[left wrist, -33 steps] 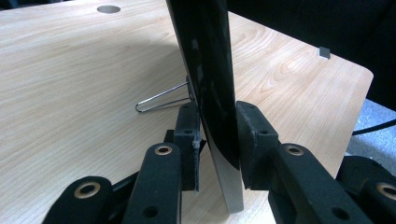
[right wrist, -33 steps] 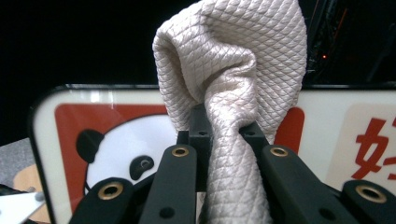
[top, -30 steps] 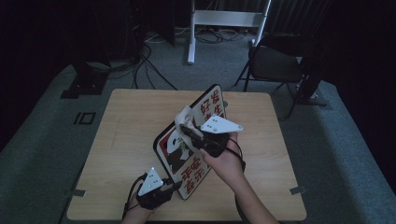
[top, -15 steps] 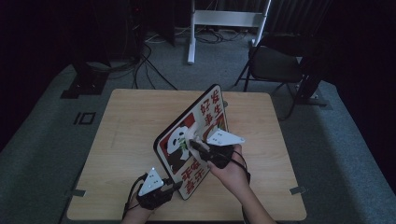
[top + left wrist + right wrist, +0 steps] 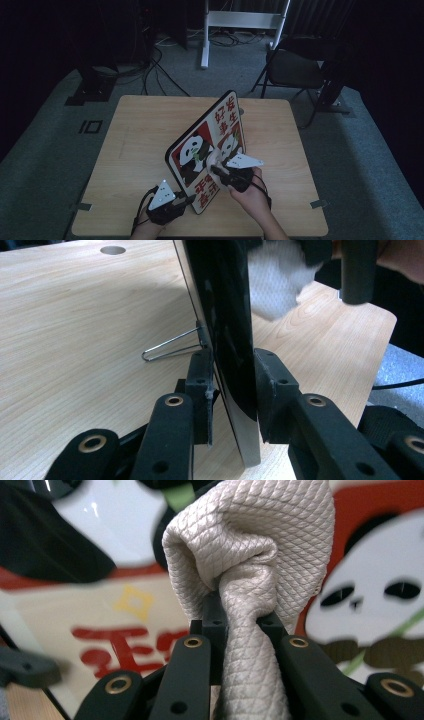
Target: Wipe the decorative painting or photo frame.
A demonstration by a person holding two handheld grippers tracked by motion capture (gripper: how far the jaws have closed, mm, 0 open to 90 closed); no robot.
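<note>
One glossy red-and-white panda picture board (image 5: pixel 207 150) is standing clamped in the left gripper (image 5: pixel 189 200), while the right gripper (image 5: pixel 216 169) is pinching one quilted beige cloth (image 5: pixel 250 555) against it

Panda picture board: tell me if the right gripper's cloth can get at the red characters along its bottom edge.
Probably yes. The right gripper, shut on the cloth, is against the picture board just above them; nothing lies between. The left gripper clamps the corner beside them.

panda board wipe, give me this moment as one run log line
left hand-held gripper: shut on panda board bottom edge, upright on table | right hand-held gripper: shut on cloth, at board's picture face | wire stand behind
</note>
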